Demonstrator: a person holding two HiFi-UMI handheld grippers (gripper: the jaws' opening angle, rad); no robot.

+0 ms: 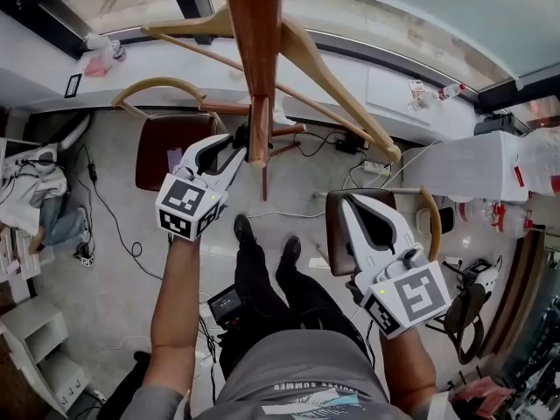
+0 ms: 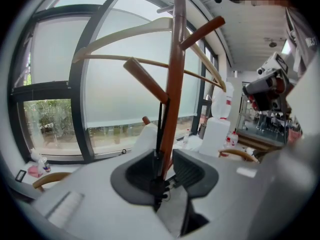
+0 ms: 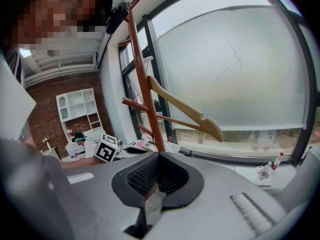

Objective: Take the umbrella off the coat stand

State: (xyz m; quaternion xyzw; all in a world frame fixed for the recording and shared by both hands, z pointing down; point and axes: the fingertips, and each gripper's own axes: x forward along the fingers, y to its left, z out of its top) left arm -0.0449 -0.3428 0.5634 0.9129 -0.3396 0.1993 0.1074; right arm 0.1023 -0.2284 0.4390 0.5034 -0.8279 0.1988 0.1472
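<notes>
stand pole [image 1: 254,42] and hanger [image 1: 306,51] crowd the left side (pegs [image 1: 284,131] too); right seems open.

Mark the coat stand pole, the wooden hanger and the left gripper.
coat stand pole [image 1: 254,42]: head view, upper shaft.
wooden hanger [image 1: 339,90]: head view, right arm.
left gripper [image 2: 165,156]: left gripper view, between fingertips.

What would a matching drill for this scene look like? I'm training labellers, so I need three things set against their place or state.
Things:
1. hanger
2. left claw
3. right claw

Place or state:
A. open at the stand
B. shut, empty, away from the stand
C. hung on the stand

Pairs: 1-C, 2-A, 3-B.
</notes>
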